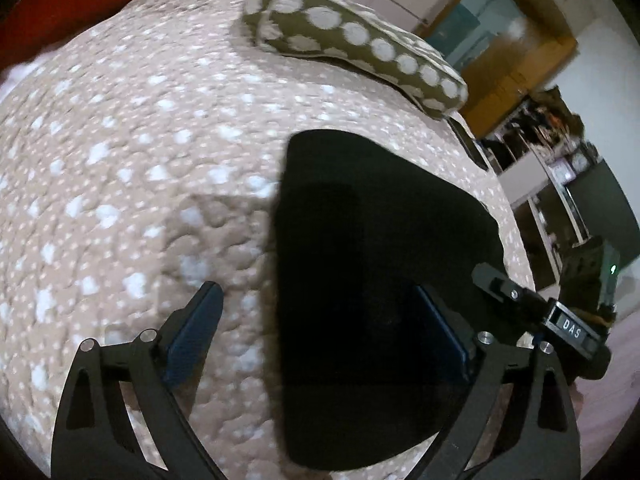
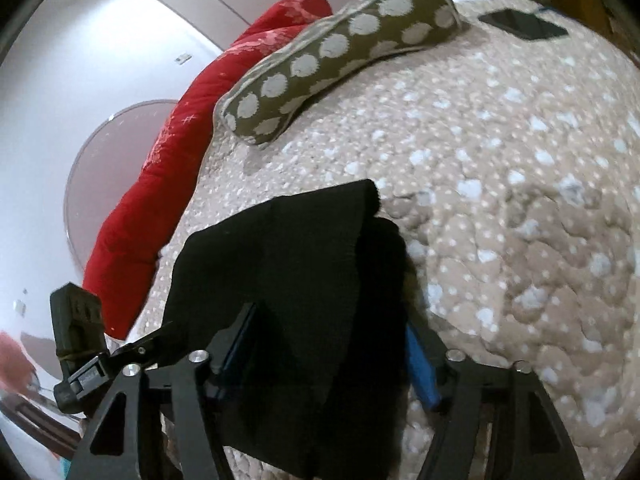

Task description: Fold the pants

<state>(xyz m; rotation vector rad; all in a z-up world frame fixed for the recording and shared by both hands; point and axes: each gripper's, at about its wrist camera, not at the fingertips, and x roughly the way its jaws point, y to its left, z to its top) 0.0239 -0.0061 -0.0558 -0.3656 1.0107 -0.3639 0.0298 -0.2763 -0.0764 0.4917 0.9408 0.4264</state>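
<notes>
Black pants (image 1: 372,240) lie folded on the bed's beige spotted quilt (image 1: 140,160); left claw (image 1: 320,336) spread wide, its right finger over the fabric, its left finger over bare quilt, nothing pinched; right claw (image 2: 332,356) spread, with the pants (image 2: 304,280) bunched between its blue pads; grip cannot be told. Olive dotted pillow (image 2: 340,52) at 12 o'clock of the pants; red blanket (image 2: 160,168) at 10 o'clock.

Black pants (image 1: 372,264) lie folded, seemingly, between open left gripper (image 1: 320,332) fingers.
</notes>
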